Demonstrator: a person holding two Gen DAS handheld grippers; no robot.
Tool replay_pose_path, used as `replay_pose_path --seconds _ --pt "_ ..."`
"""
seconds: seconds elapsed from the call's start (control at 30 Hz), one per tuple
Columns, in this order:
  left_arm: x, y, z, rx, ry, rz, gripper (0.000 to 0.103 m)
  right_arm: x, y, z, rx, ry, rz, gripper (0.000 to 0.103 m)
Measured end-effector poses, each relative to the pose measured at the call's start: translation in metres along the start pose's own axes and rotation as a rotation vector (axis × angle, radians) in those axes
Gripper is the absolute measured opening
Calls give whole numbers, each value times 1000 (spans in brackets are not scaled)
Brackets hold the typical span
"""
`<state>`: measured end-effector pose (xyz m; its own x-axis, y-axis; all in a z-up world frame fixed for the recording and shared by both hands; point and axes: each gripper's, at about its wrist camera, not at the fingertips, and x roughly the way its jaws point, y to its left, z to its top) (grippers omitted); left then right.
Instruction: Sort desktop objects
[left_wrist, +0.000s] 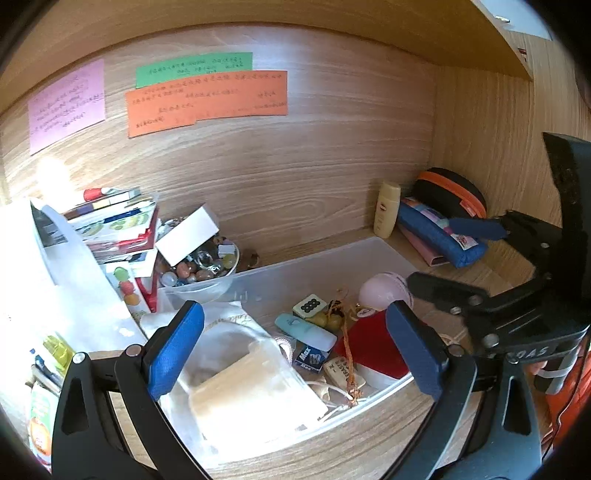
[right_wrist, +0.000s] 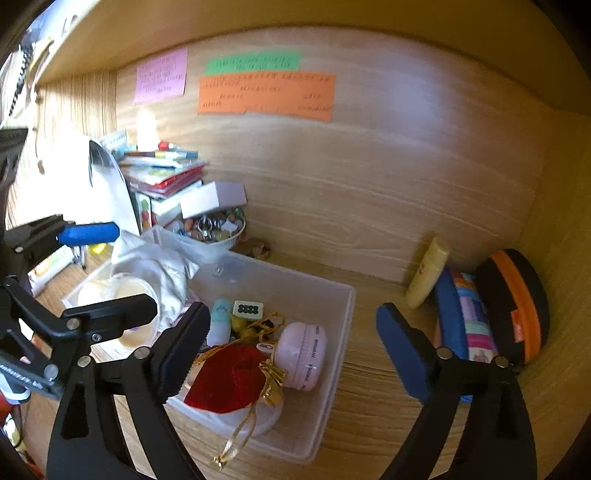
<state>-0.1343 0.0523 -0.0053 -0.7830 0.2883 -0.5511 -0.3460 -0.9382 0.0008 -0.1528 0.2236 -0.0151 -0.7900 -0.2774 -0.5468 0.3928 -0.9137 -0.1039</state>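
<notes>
- The left gripper (left_wrist: 295, 347) hangs over the clear plastic bin (left_wrist: 369, 251), jaws spread wide with nothing between its blue pads.
- Below it, inside the bin, lies a white cloth pouch (left_wrist: 236, 384); toward its right finger sit a red velvet pouch (left_wrist: 373, 347), a pale pink round case (left_wrist: 380, 291) and a mahjong tile (left_wrist: 309, 305).
- The right gripper (right_wrist: 295, 350) also stands spread and empty, above the bin's right end.
- Beside its left finger lies the red pouch, touching the pink case.
- Beyond its right finger, outside the bin, stand a yellow bottle (right_wrist: 428, 273), a blue pencil case (right_wrist: 450, 314) and a black-and-orange zip case (right_wrist: 517, 306).
</notes>
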Motion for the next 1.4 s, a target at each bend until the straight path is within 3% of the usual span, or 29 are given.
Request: replay_pose_path --seconds 0.2,0.43,0.77,0.87,1.2,1.4 --pt "-20 -8 -4 6 -18 -14 100 -24 -5 -5 17 -24 -15 92" --pt "-52 -23 -11 37 -85 26 101 -61 -2 -10 17 -74 -31 97" --pt "-91 -17 -37 -52 -112 19 102 -101 13 -24 -19 -137 -35 102" --pt "-96 -16 -46 -97 -103 3 102 -107 20 -30 -19 -148 -14 102" --pt "-113 -12 -63 -150 -139 49 102 -116 42 -50 -38 -141 4 102" --pt "-113 -13 -67 -130 -149 73 102 -117 40 -49 -7 -149 33 102"
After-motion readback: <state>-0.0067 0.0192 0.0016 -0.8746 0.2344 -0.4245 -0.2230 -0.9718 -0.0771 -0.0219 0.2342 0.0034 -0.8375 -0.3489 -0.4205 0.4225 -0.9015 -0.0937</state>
